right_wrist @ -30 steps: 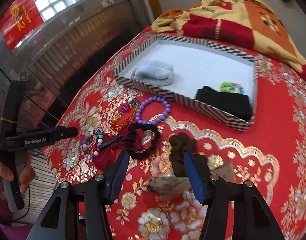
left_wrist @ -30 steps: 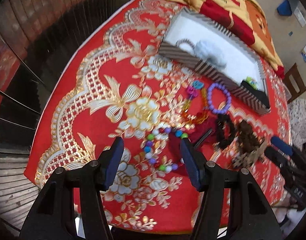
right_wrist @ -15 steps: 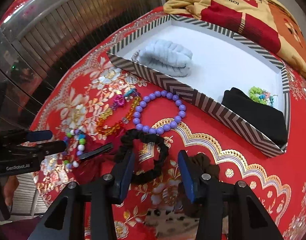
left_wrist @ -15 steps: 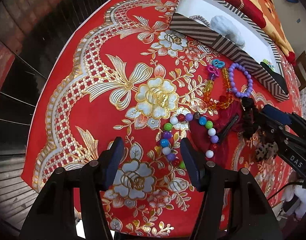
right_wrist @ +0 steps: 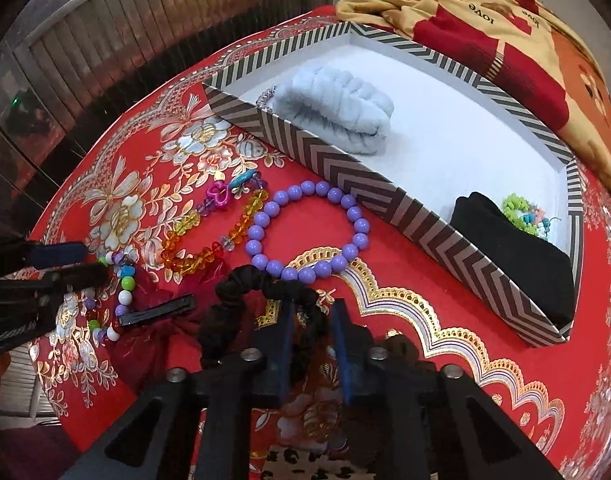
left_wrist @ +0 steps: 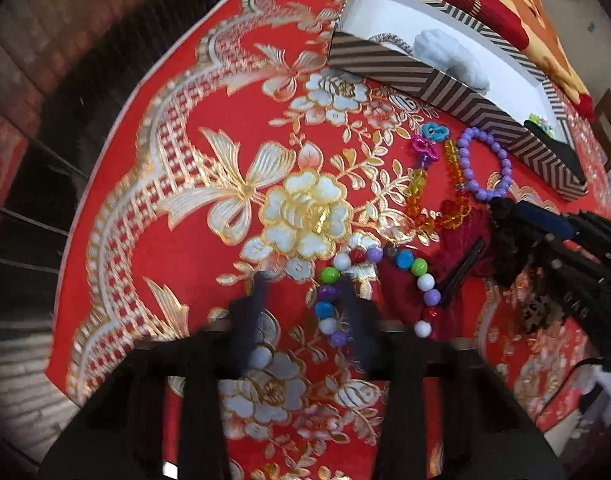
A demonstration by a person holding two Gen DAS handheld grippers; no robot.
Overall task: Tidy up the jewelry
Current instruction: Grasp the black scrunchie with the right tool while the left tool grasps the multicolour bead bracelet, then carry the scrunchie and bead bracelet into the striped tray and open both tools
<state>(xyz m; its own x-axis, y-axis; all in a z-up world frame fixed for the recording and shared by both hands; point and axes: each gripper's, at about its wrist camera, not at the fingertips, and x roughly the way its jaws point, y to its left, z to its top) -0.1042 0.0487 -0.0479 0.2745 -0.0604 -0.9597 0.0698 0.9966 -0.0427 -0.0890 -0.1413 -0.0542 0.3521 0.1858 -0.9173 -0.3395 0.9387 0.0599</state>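
My left gripper (left_wrist: 305, 304) is closing around one side of a multicolored bead bracelet (left_wrist: 419, 272) on the red cloth; its fingers are blurred and still apart. My right gripper (right_wrist: 311, 320) has its fingers close around the strand of a black scrunchie (right_wrist: 233, 288), which also shows in the left wrist view (left_wrist: 505, 216). A purple bead bracelet (right_wrist: 305, 232), an orange-yellow bead strand (right_wrist: 209, 240) and a black hair clip (right_wrist: 157, 312) lie nearby. A striped tray (right_wrist: 385, 196) holds a pale blue scrunchie (right_wrist: 337, 108), a black cloth (right_wrist: 505, 236) and green beads (right_wrist: 521, 212).
A red and gold embroidered tablecloth (left_wrist: 165, 184) covers the round table, whose edge falls away at left. A folded red and yellow blanket (right_wrist: 505, 32) lies behind the tray. A dark red scrunchie (right_wrist: 161, 292) lies under the hair clip. A leopard-print item (right_wrist: 301, 460) lies below my right gripper.
Both grippers have moved down and forward onto the jewelry. The left gripper's fingers have narrowed around the multicolored bracelet. The right gripper's fingers have narrowed around the black scrunchie.
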